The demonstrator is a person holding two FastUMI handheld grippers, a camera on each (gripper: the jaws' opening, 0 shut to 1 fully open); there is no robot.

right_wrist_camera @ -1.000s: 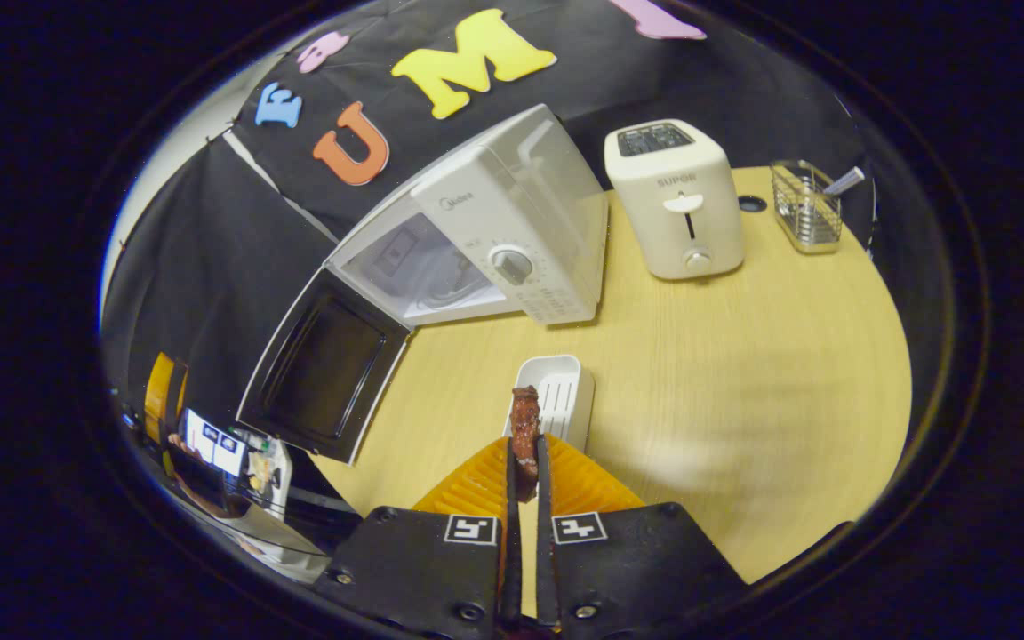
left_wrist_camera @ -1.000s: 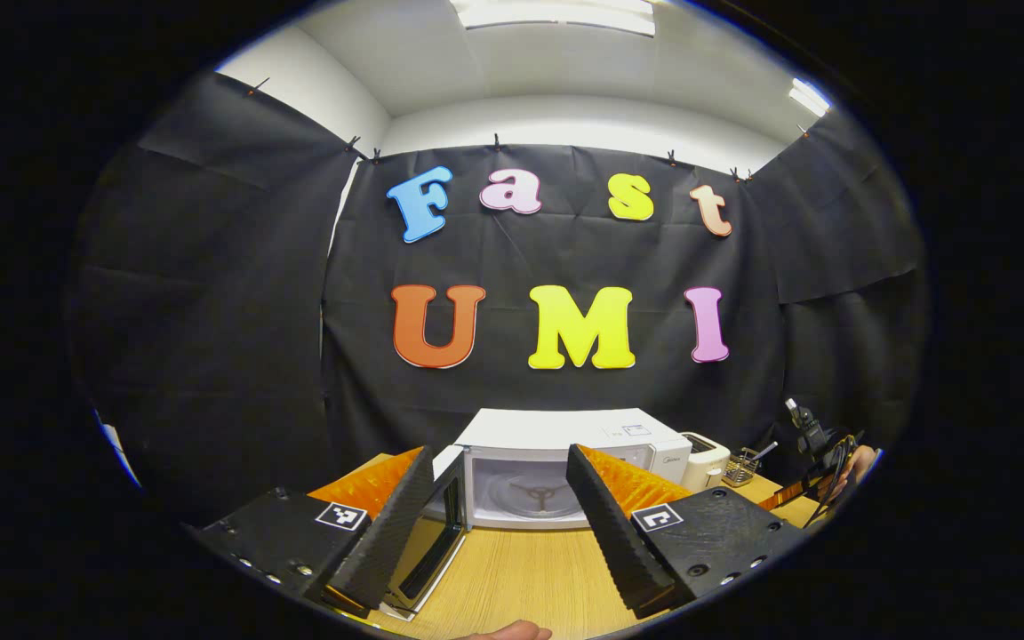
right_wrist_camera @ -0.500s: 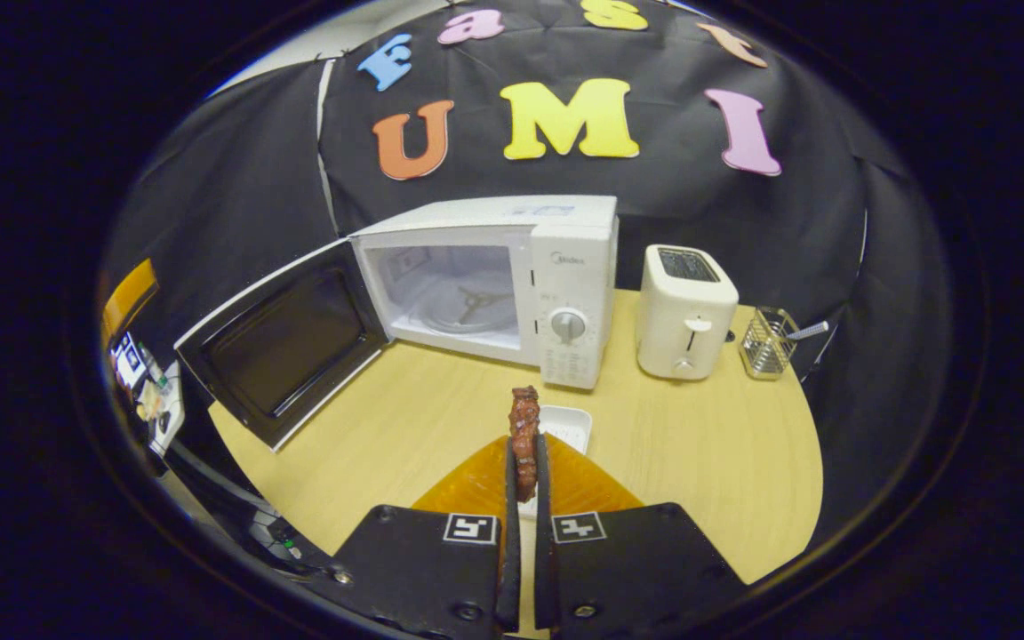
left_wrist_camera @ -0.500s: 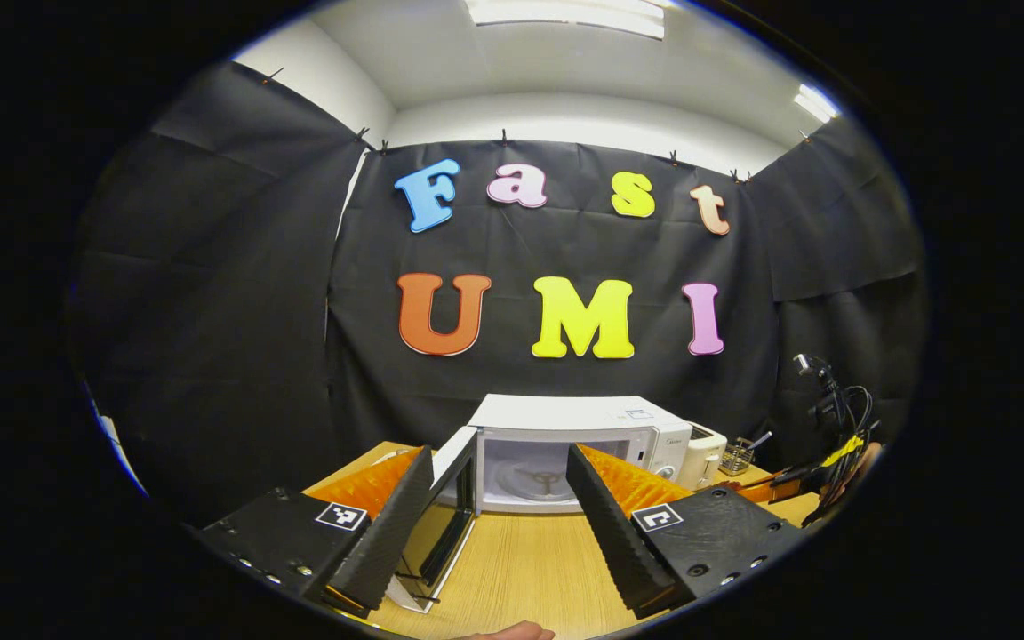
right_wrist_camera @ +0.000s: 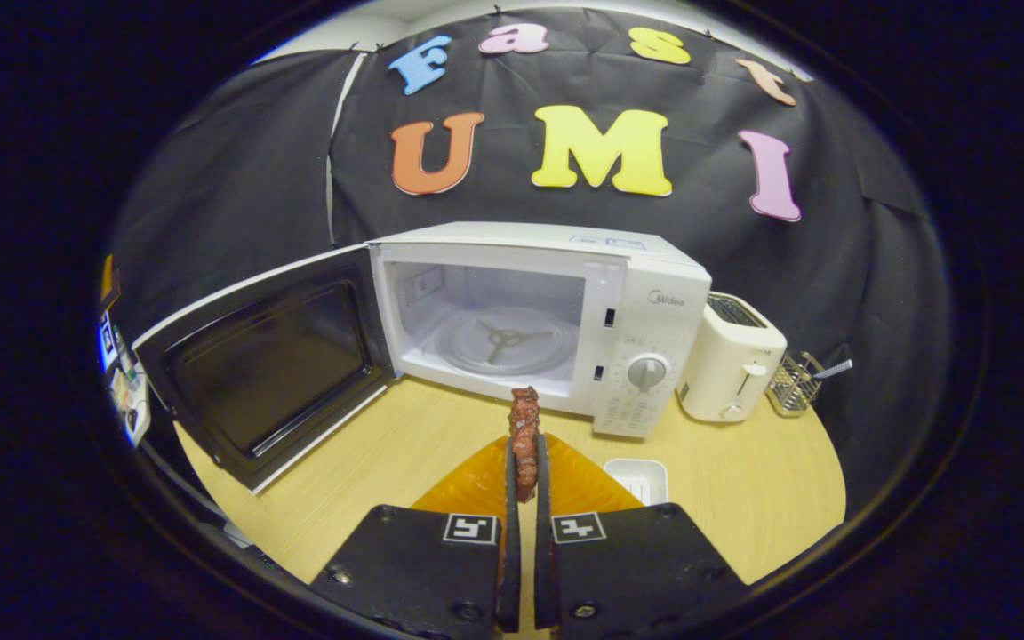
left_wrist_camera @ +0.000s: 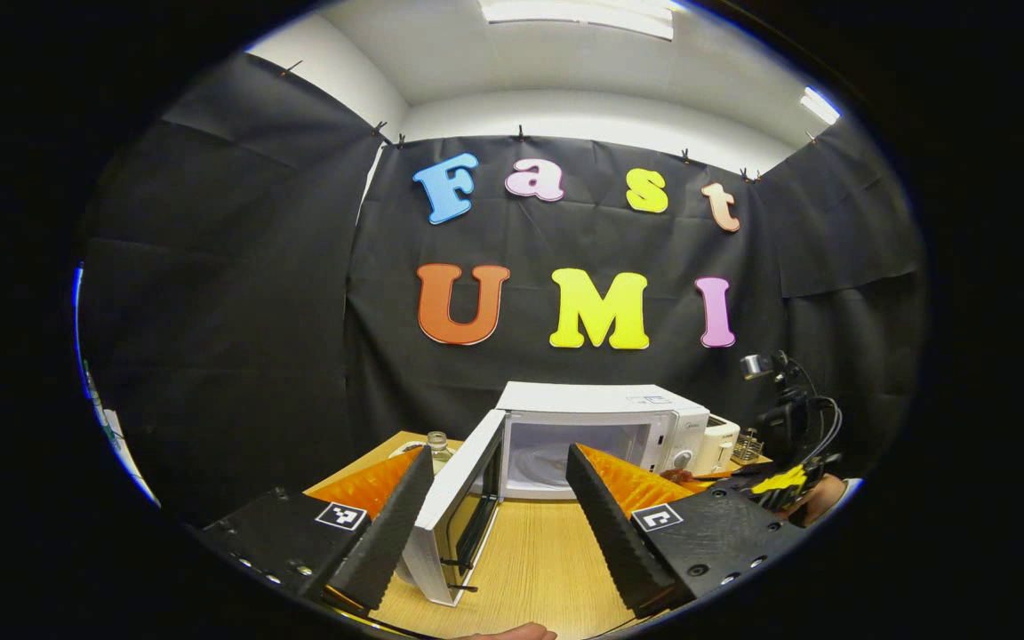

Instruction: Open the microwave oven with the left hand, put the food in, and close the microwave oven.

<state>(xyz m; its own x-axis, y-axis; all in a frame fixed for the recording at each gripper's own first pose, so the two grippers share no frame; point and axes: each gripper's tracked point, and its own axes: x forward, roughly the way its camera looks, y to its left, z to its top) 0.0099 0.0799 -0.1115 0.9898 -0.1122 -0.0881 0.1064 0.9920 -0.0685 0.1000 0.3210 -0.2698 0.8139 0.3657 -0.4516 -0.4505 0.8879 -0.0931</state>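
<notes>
Right gripper [right_wrist_camera: 523,484]: clamped on a strip of reddish-brown food [right_wrist_camera: 524,436], which stands upright between the fingers, its top clear above the tips.

Change over the last second: the right gripper view was tilted and looking down on the table [right_wrist_camera: 743,480], with the food over the small white tray [right_wrist_camera: 637,479]. It has since levelled and swung to face the microwave oven [right_wrist_camera: 565,311] squarely. The tray now sits at about 4 o'clock of the food, down by the gripper. The open cavity, with the glass turntable [right_wrist_camera: 499,342] bare inside, lies straight ahead at 12 o'clock, and looms larger than before.

Microwave door [right_wrist_camera: 268,356]: swung wide to 9–10 o'clock of the cavity, so the opening is unobstructed. White toaster [right_wrist_camera: 730,360] and wire utensil basket [right_wrist_camera: 795,384] off at 2–3 o'clock, well apart from the path.

Left gripper [left_wrist_camera: 499,498]: fingers spread wide, gripping nothing. It has drawn back from the oven; the door edge [left_wrist_camera: 459,516] now shows between its fingers near 7 o'clock. The other gripper and the hand holding it sit at 3 o'clock in this view.

Judgement: opening done, food picked up and aligned. Next is the carry forward into the cavity and release onto the turntable; closing the door remains.
</notes>
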